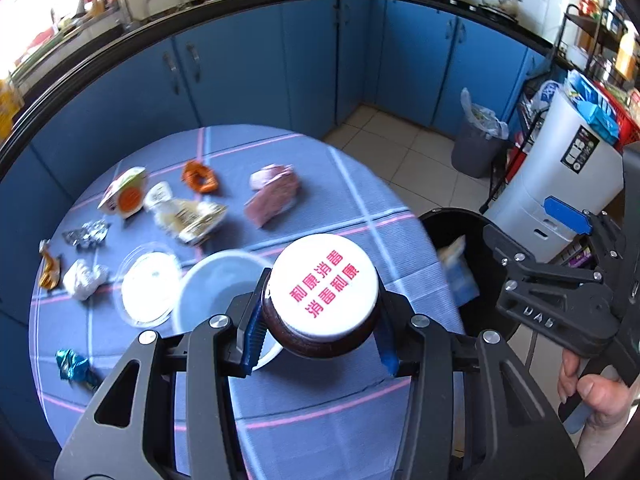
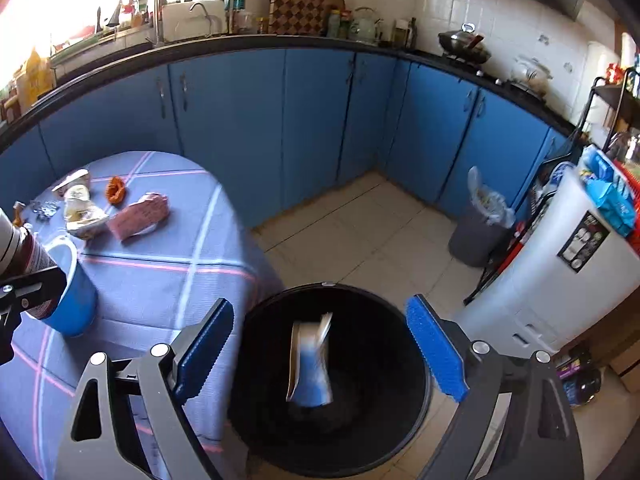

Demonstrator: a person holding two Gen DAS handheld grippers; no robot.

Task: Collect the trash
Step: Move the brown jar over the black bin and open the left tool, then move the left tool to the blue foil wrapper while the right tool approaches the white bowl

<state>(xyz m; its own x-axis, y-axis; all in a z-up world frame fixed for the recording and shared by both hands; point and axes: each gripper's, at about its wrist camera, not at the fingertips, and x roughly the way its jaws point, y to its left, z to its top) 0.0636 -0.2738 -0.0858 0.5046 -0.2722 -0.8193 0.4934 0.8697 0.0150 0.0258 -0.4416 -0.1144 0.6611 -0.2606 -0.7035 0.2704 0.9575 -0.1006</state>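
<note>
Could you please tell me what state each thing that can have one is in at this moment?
Left hand-held gripper: shut on the jar.
Jar: white lid on, held above the table.
Right hand-held gripper: open, nothing between its fingers, above the bin.
Black bin: open, no lid on it.
Blue-and-white packet: inside the bin's opening, blurred.
Blue cup: upright on the table.
Grey bin: lined with a bag, filled.

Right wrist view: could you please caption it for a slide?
Open right claw above the black bin, blue-and-white carton dropping in.
</note>
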